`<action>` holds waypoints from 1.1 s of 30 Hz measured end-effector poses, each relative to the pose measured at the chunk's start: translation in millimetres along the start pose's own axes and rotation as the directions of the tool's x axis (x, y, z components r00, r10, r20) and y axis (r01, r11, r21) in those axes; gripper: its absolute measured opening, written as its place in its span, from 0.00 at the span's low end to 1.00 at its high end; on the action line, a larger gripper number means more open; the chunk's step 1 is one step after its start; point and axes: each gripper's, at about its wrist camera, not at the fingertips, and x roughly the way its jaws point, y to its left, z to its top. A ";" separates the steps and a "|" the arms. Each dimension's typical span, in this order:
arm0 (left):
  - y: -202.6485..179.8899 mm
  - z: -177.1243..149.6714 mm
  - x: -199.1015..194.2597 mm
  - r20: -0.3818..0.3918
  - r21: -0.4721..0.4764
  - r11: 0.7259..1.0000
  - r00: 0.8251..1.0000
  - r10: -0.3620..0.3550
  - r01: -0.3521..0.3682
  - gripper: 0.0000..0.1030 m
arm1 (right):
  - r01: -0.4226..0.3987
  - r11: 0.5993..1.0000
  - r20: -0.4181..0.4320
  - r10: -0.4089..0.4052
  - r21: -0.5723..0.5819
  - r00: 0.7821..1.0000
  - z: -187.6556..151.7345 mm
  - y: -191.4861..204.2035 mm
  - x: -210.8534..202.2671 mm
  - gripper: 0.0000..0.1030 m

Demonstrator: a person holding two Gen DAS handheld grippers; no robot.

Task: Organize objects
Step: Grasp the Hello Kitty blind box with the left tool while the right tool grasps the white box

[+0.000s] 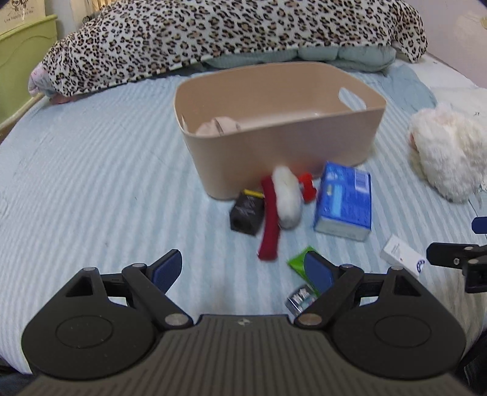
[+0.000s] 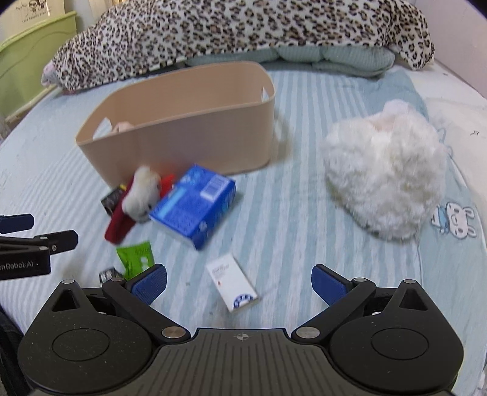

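Note:
A beige bin stands on the striped bed with a pale item inside. In front of it lie a black box, a red-and-white plush toy, a blue tissue pack, a green packet, a small silver item and a white box. My left gripper is open and empty above the bed, near the green packet. My right gripper is open and empty, with the white box between its fingers' line.
A fluffy white plush lies to the right. A leopard-print blanket and teal pillows are at the back. A green cabinet stands at the left.

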 end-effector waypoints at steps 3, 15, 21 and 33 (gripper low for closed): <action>-8.5 -4.6 6.6 -0.009 0.011 1.000 1.000 -0.004 0.004 0.85 | 0.020 1.000 -0.023 -0.021 -0.020 1.000 -4.6 -0.3 7.3 1.00; -22.7 -23.7 42.7 -0.164 -0.012 0.998 0.984 -0.068 0.067 0.85 | 0.038 0.998 -0.078 -0.041 -0.047 0.996 -12.1 1.1 41.7 1.00; -24.8 -32.2 58.8 -0.246 -0.019 0.995 0.965 -0.095 0.093 0.73 | 0.046 0.996 -0.064 -0.051 -0.073 0.997 -14.5 10.0 56.9 0.94; -12.0 -34.2 58.9 -0.237 0.001 0.993 0.965 -0.113 0.117 0.24 | 0.026 0.996 -0.030 -0.029 -0.088 0.999 -25.4 18.8 68.3 0.28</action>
